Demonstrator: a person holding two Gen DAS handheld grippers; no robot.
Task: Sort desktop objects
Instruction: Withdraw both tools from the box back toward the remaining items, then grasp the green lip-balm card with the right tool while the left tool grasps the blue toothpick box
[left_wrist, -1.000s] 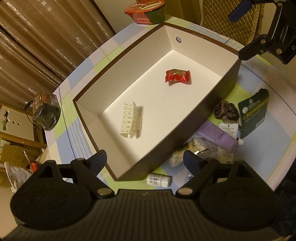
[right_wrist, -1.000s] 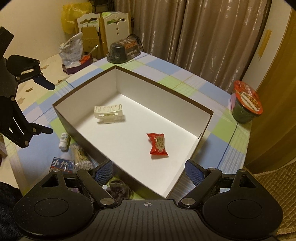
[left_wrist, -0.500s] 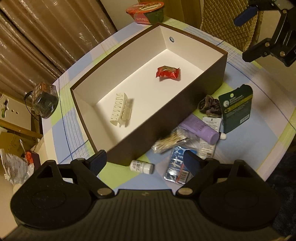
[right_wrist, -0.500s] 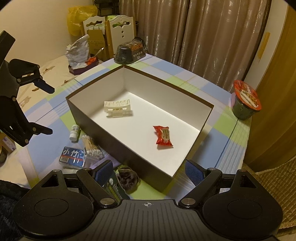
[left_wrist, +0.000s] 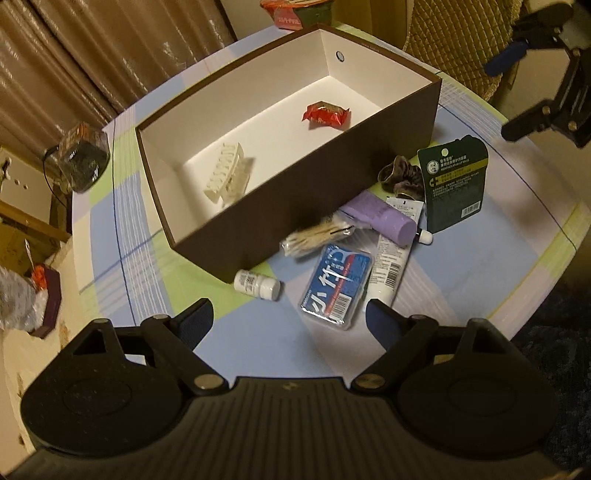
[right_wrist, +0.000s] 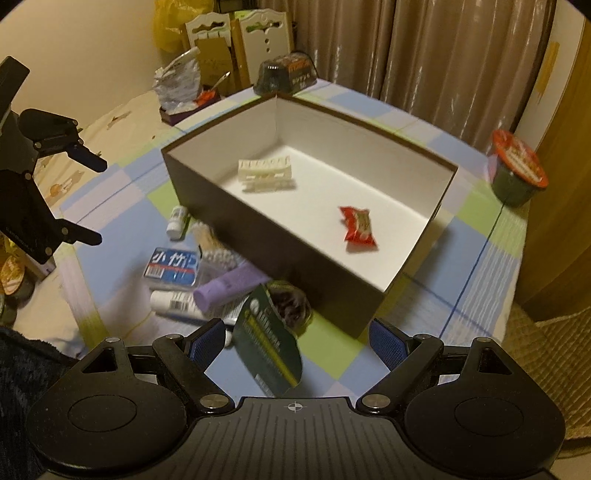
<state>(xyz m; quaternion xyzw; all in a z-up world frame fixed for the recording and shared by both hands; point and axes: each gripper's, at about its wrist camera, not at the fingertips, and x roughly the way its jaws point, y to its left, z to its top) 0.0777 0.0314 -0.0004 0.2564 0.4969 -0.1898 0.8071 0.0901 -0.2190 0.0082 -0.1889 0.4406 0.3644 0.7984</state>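
Observation:
A brown box (left_wrist: 314, 192) (right_wrist: 280, 236) with a white inside holds a cream hair clip (left_wrist: 226, 176) (right_wrist: 266, 172) and a red snack packet (left_wrist: 325, 113) (right_wrist: 357, 229). In front of it lie a small white bottle (left_wrist: 256, 285), a bundle of cotton swabs (left_wrist: 316, 235), a blue pack (left_wrist: 337, 284) (right_wrist: 172, 266), a white tube (left_wrist: 391, 258), a purple tube (left_wrist: 384, 218) (right_wrist: 227, 288), a dark scrunchie (left_wrist: 400, 177) and a green card pack (left_wrist: 452, 184) (right_wrist: 269, 343). My left gripper (left_wrist: 290, 325) stands open above the table's near edge. My right gripper (right_wrist: 297, 338) is open too, over the green pack, touching nothing.
A red-lidded noodle cup (right_wrist: 517, 173) stands at the table's far corner. A dark food container (left_wrist: 84, 158) (right_wrist: 286, 72) sits at another corner. Beyond the table are curtains, a wicker chair (left_wrist: 454, 33), and clutter on a side surface (right_wrist: 184, 92).
Both grippers have pulled back from the box and away from over it. The loose items in front of the box have come into fuller view. Nothing was picked up.

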